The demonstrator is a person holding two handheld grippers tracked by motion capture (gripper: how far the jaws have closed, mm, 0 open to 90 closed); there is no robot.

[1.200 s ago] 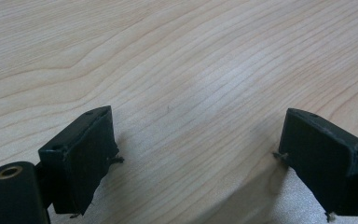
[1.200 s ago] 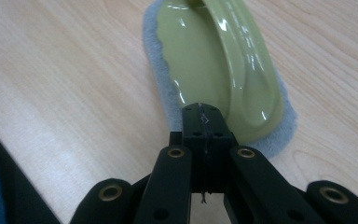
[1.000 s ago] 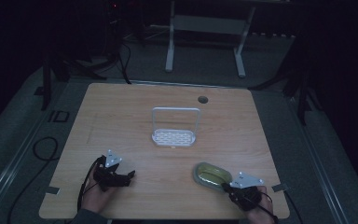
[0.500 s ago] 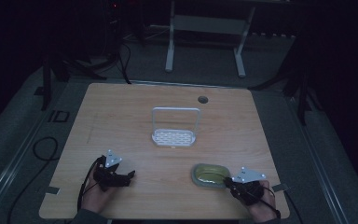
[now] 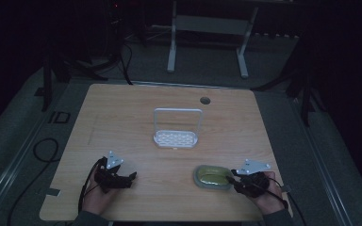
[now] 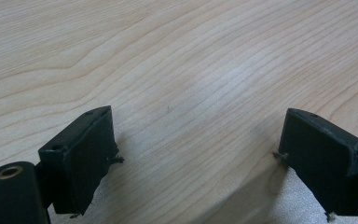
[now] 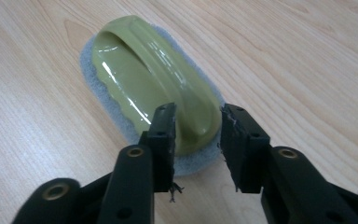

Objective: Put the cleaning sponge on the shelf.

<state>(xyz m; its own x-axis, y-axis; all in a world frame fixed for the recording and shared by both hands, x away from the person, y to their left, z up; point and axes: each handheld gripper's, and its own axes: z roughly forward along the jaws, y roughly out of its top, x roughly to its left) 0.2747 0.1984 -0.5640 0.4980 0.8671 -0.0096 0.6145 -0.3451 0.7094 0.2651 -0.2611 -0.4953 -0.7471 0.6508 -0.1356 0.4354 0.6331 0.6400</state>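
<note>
A scrubbing pad with a glossy olive-green handle (image 5: 209, 176) (image 7: 144, 70) lies flat on the wooden table (image 5: 122, 117) at the front right, on its grey-white pad. My right gripper (image 5: 233, 176) (image 7: 196, 135) comes at it from the right. Its jaws press on both sides of the handle's near end. My left gripper (image 5: 129, 178) (image 6: 196, 154) rests at the front left, jaws wide apart over bare wood, holding nothing.
A white wire rack (image 5: 175, 139) with a tall handle loop stands at the table's middle. A round cable hole (image 5: 205, 100) sits near the far edge. Cables trail off the table's left side onto the dark floor.
My right gripper has shifted a little forward against the scrubbing pad, which moved slightly left. The left gripper has stayed where it was.
</note>
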